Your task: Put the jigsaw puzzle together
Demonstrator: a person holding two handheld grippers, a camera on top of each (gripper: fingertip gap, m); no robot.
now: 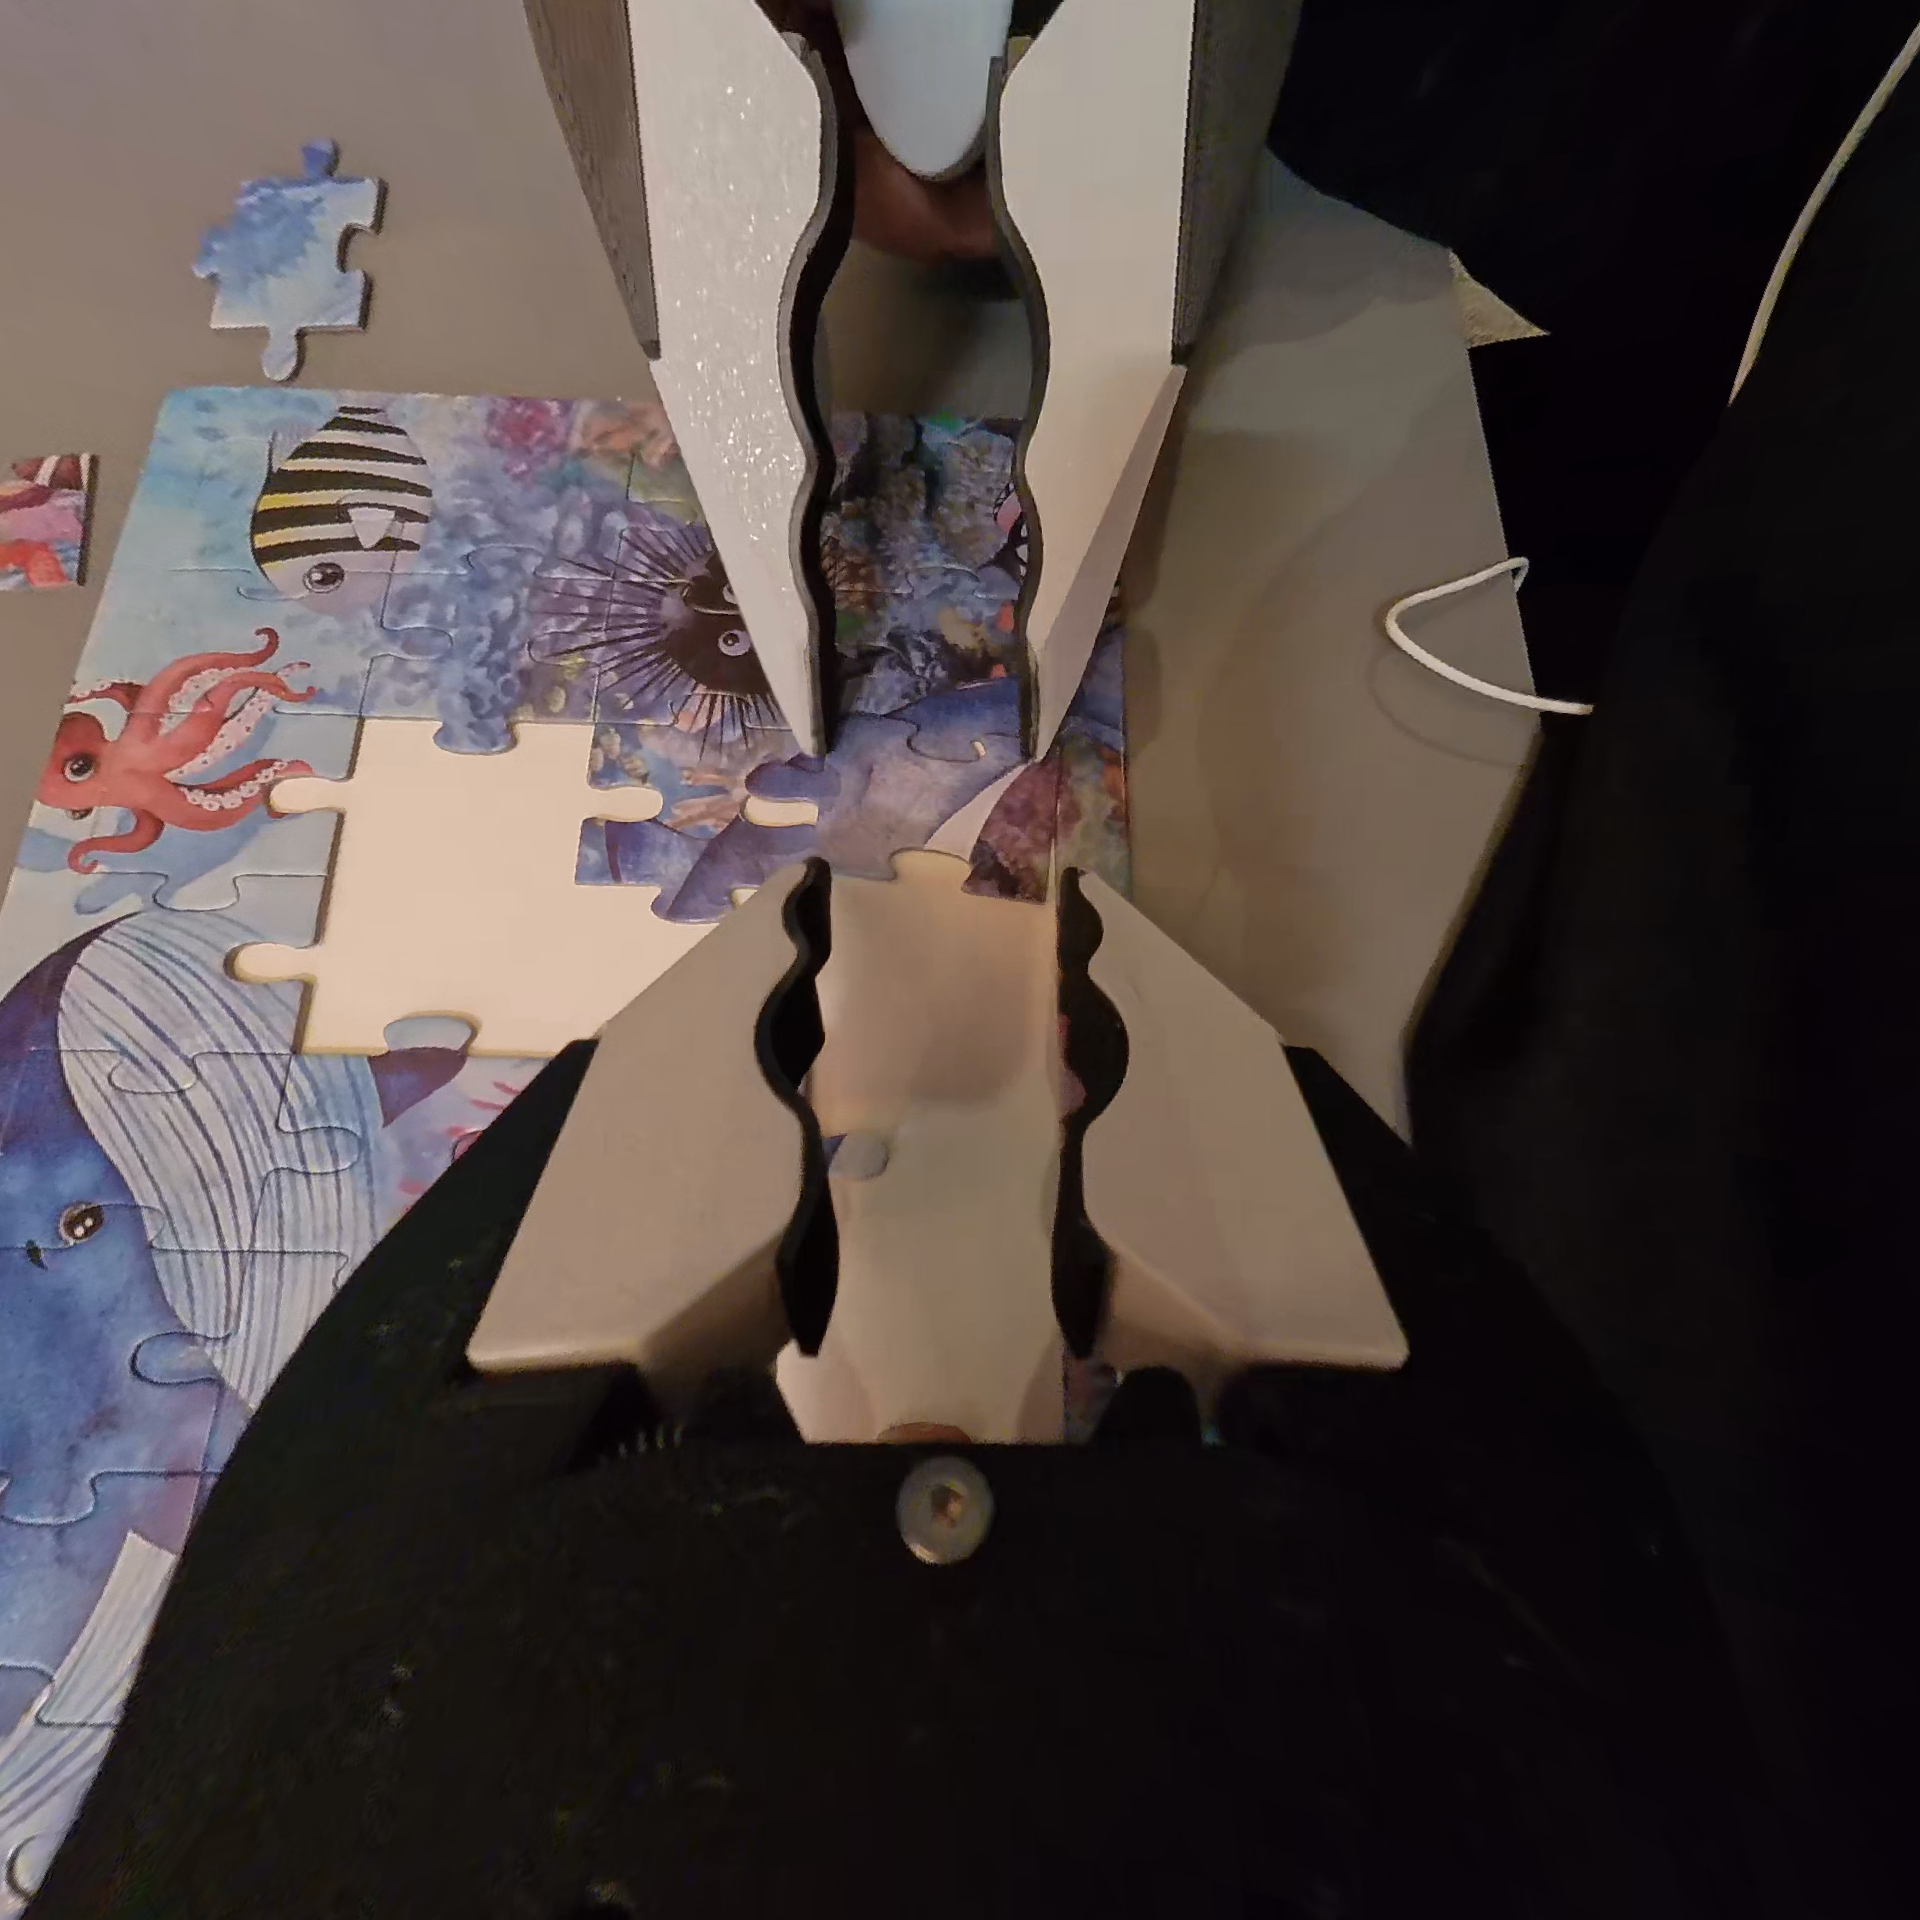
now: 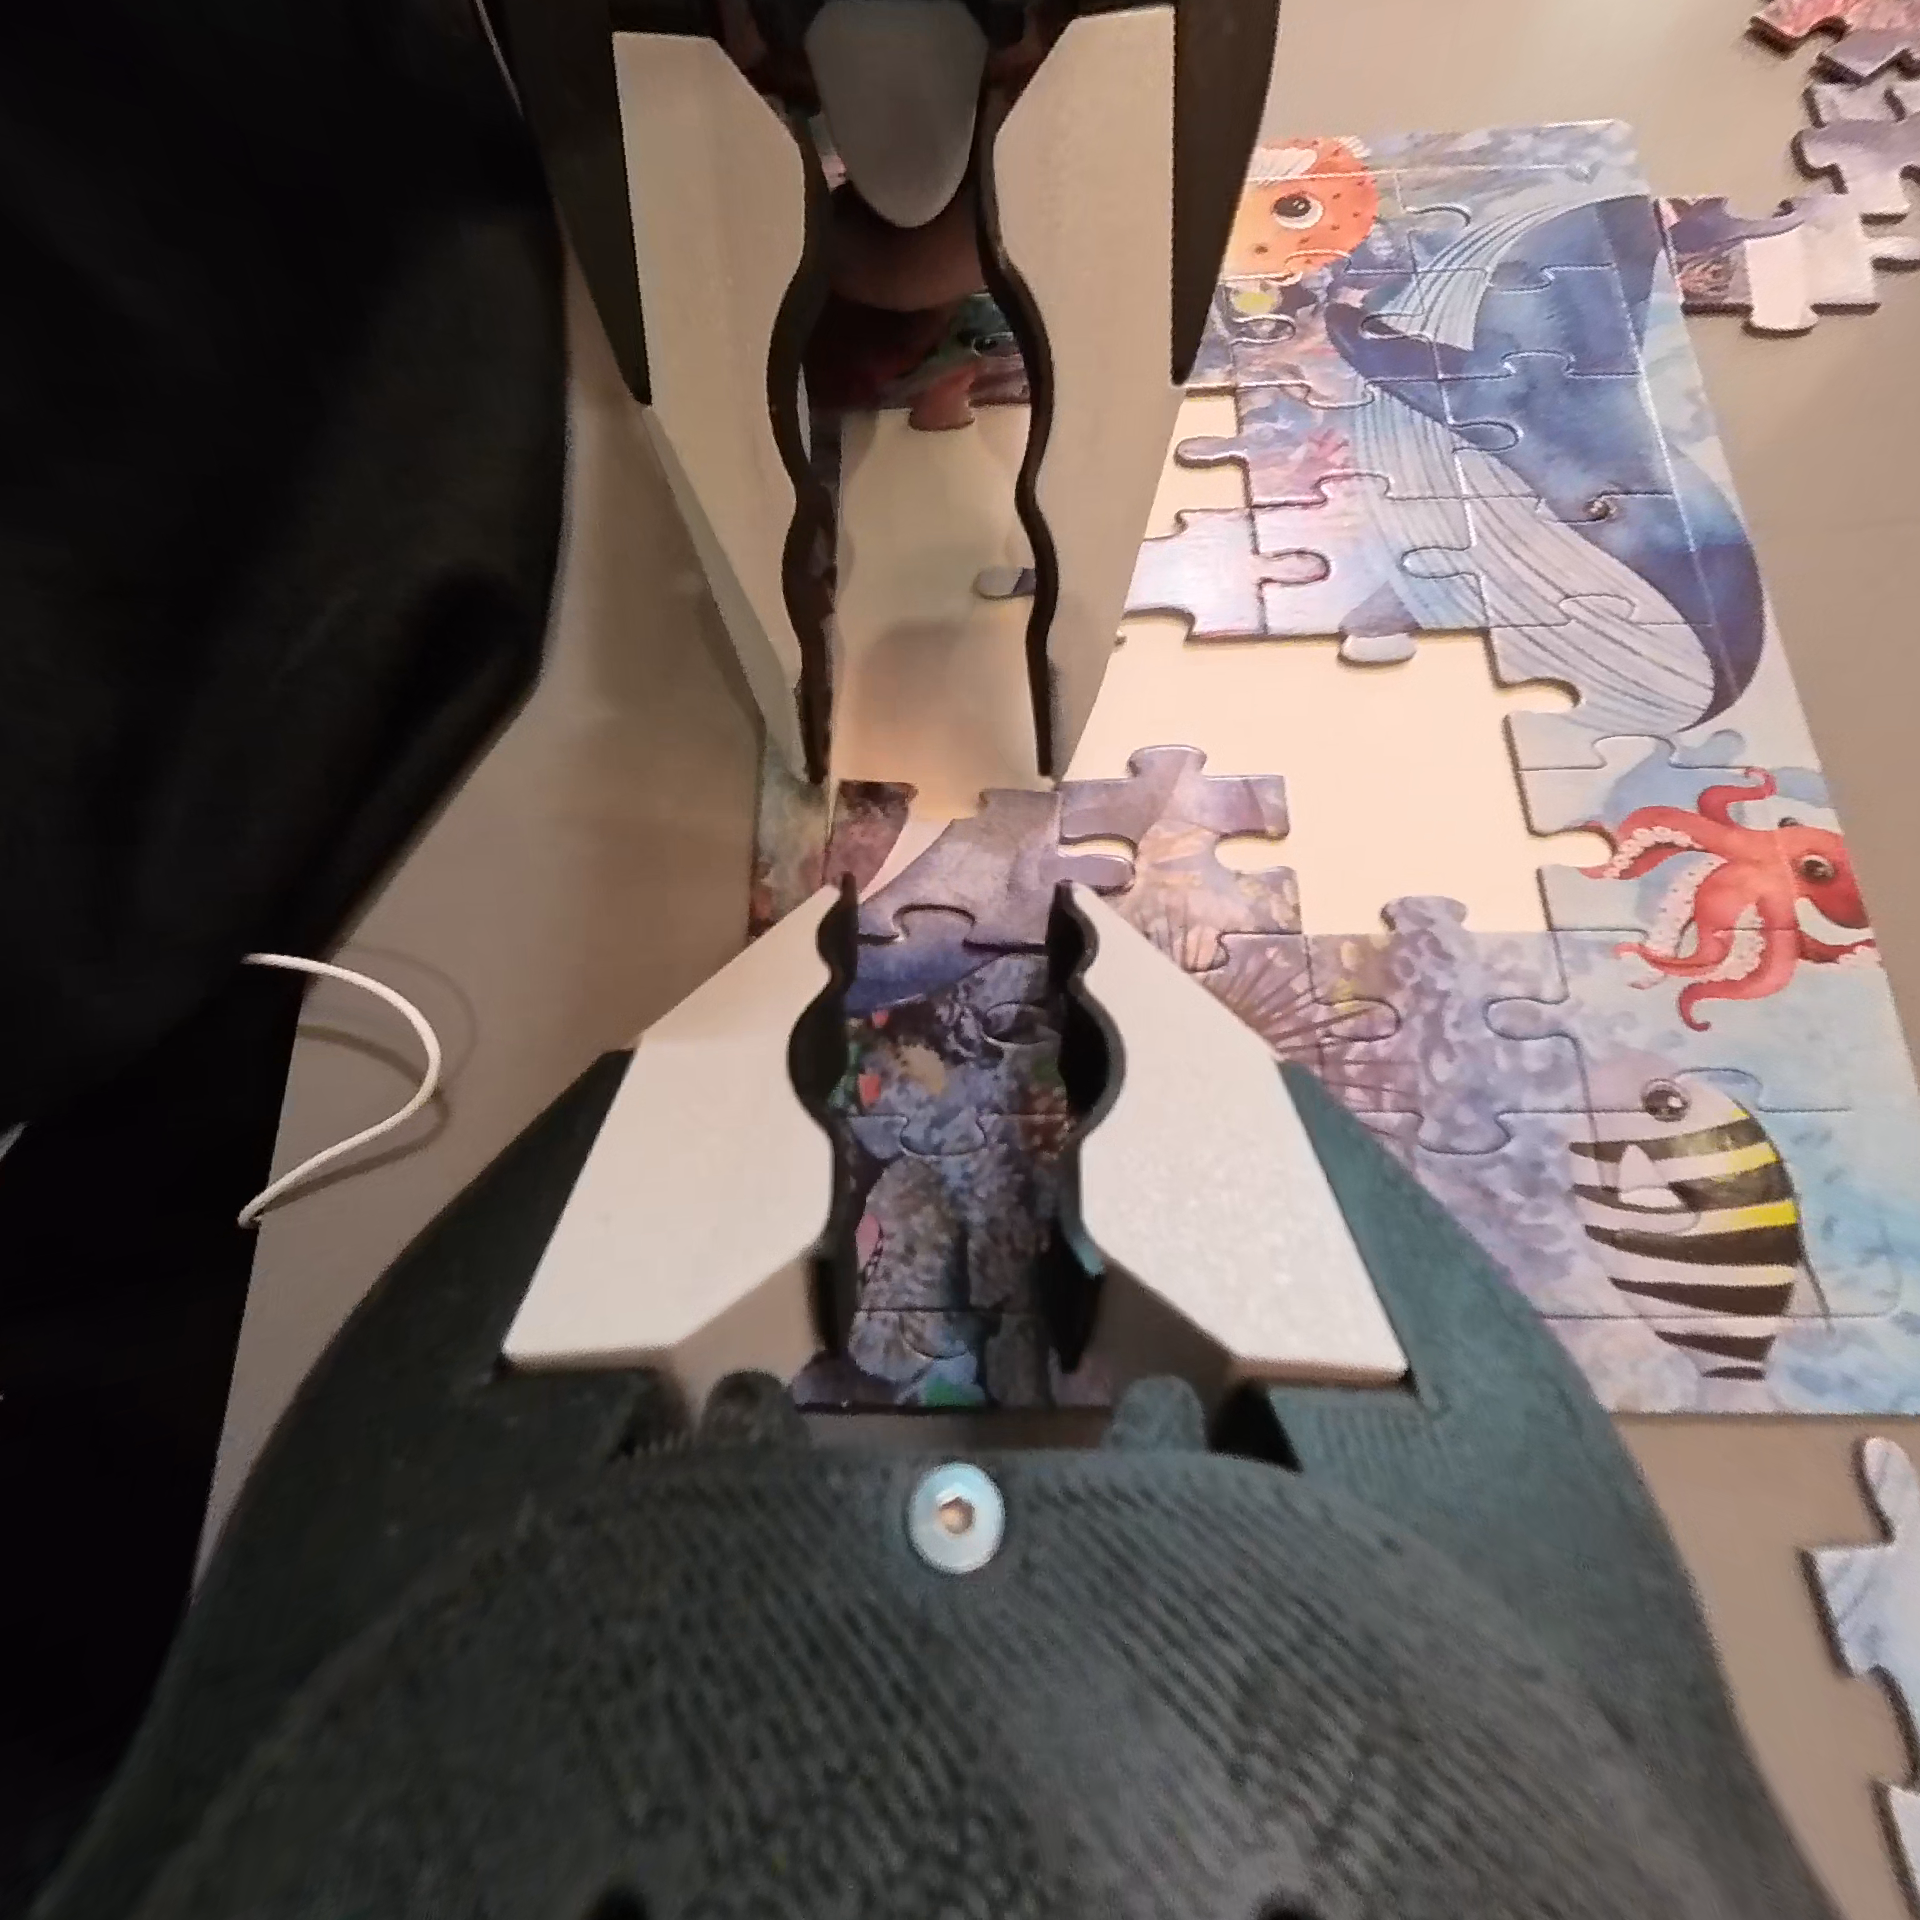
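Now | left gripper (image 1: pixel 940 883) parted, empty | right gripper (image 2: pixel 951 894) parted over puzzle (image 2: pixel 1621 727)

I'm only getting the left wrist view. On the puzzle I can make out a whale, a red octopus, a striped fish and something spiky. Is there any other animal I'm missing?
Observer: Yes. An orange fish with a big eye sits in the corner of the puzzle, right by the whale.
Operator: Nice. I see only one loose piece and a sliver of another. Are those all that's left?
Observer: No. More loose pieces lie on the table just past that orange-fish end of the puzzle.
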